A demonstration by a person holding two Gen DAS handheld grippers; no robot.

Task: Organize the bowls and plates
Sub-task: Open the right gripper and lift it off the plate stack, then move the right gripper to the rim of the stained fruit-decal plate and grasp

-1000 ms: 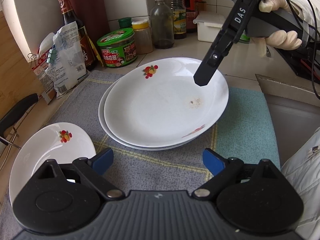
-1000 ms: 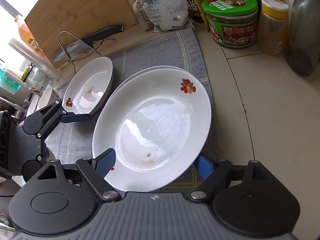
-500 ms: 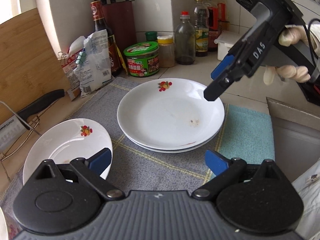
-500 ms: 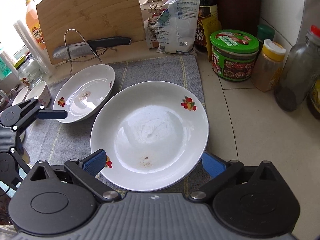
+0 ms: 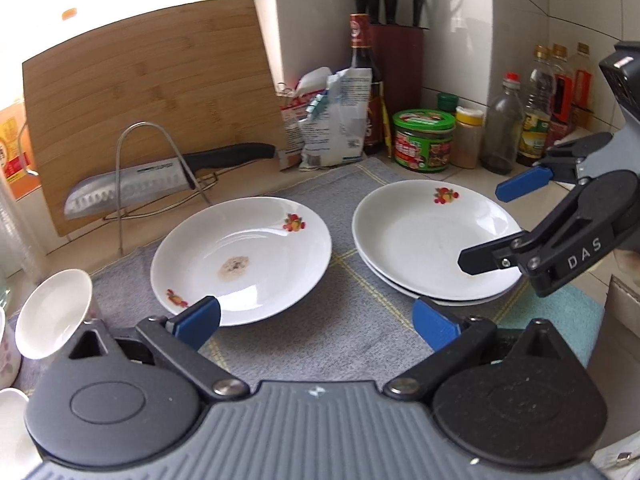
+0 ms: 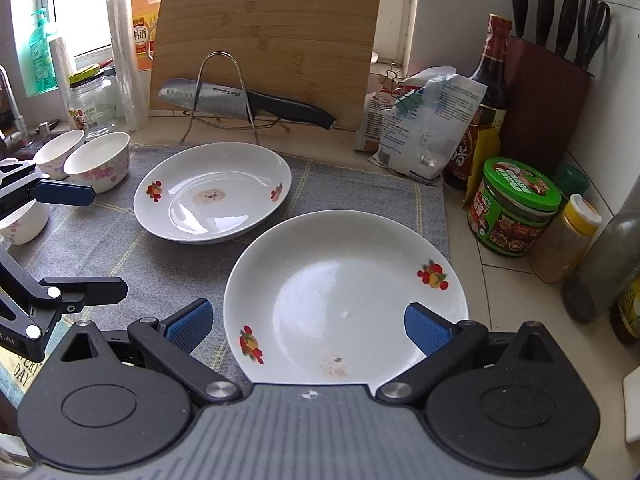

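- A stack of two white plates (image 5: 432, 232) with fruit motifs sits on the grey mat (image 5: 320, 320) near its right edge, close to the bench's back right corner; the top plate has a small brownish smear.
- A single white plate (image 5: 244, 256) with a brown stain in its middle lies on the mat to the left of the stack, just apart from it and nearer the back edge.
- White bowls with pink flowers (image 6: 98, 160) stand at the mat's left edge, two side by side, with a third nearer the front.
- The left gripper (image 5: 316, 318) hovers over the mat's front edge, its blue-padded jaws spread wide and holding nothing; one pad overlaps the single plate's near rim in view.
- The right gripper (image 6: 308, 324) hangs above the stack's near rim, jaws wide apart and empty; the top plate shows between the pads.
- Behind the mat, a bamboo cutting board (image 6: 264, 36) leans on the wall, with a knife (image 6: 240, 102) resting on a wire rack (image 6: 220, 92) before it.
- At the back right stand a clipped white bag (image 6: 424, 128), a dark sauce bottle (image 6: 486, 92), a knife block (image 6: 544, 96) and a green-lidded jar (image 6: 514, 208).
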